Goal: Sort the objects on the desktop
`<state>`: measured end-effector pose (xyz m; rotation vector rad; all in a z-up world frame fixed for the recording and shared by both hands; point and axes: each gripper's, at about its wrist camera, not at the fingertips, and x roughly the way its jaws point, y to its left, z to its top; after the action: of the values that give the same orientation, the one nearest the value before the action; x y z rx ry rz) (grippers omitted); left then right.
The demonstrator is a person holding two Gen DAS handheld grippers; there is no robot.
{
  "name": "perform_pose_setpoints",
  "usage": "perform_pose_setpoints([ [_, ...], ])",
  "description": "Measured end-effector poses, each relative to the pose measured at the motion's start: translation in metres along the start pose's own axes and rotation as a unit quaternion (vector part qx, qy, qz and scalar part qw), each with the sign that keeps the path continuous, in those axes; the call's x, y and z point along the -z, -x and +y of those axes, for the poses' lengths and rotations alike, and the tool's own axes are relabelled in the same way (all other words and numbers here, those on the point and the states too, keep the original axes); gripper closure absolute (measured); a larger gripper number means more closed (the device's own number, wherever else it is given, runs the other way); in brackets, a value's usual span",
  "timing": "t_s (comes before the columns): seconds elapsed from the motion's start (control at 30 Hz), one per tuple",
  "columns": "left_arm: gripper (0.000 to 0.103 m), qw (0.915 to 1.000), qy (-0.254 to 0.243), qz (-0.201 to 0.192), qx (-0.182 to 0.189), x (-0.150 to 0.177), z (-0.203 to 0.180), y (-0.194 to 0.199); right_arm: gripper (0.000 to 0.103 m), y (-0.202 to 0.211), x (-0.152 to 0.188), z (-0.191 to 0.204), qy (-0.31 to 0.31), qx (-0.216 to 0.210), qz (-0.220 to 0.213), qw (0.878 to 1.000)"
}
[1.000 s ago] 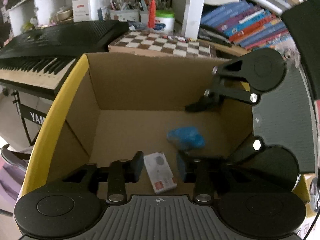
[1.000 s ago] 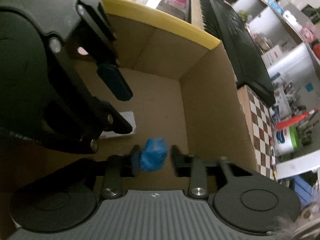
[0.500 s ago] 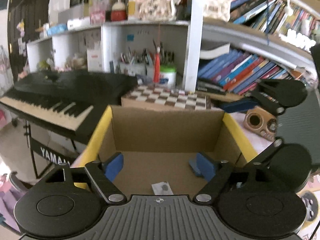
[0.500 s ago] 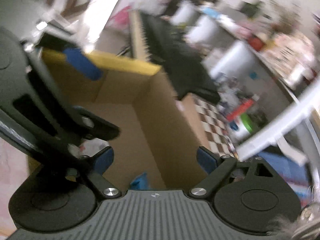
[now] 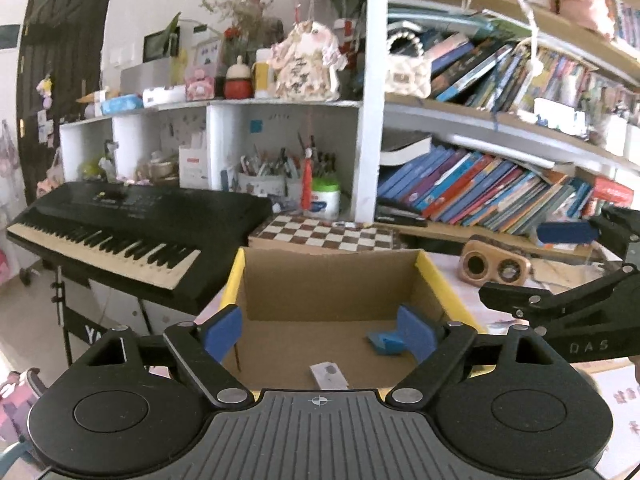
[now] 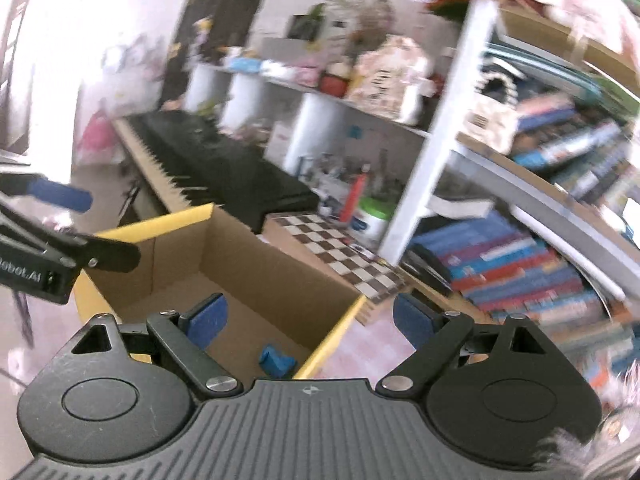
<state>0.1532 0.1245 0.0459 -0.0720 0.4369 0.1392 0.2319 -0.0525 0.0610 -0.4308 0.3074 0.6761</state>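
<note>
Open yellow-rimmed cardboard box (image 5: 434, 276), containing small white card (image 5: 329, 374) left of crumpled blue object (image 5: 385, 342); brown-and-white chessboard (image 5: 320, 234) is placed behind, black electronic keyboard (image 5: 132, 224) to its left.

Both grippers share one build. The left gripper (image 5: 319, 334) has a black ribbed body, round side discs at 4 and 8 o'clock, silver screws and blue fingers (image 5: 222, 332). The right gripper (image 6: 306, 322) shows white lettering.
</note>
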Motion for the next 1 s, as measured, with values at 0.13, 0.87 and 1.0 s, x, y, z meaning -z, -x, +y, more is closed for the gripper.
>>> perform_pose_setpoints([
  [0.13, 0.014, 0.9998, 0.005, -0.009, 0.014, 0.006, -0.003, 0.019, 0.013, 0.028, 0.006, 0.004, -0.057, 0.033, 0.005, 0.998],
  [0.87, 0.014, 0.9984, -0.007, 0.039, 0.041, 0.089, -0.022, 0.087, 0.010, 0.137, 0.099, 0.094, -0.135, 0.143, 0.061, 0.979],
  [1.0, 0.014, 0.9962, -0.029, 0.053, 0.064, 0.096, -0.035, 0.087, 0.010, 0.147, 0.111, 0.094, -0.156, 0.151, 0.082, 0.973],
])
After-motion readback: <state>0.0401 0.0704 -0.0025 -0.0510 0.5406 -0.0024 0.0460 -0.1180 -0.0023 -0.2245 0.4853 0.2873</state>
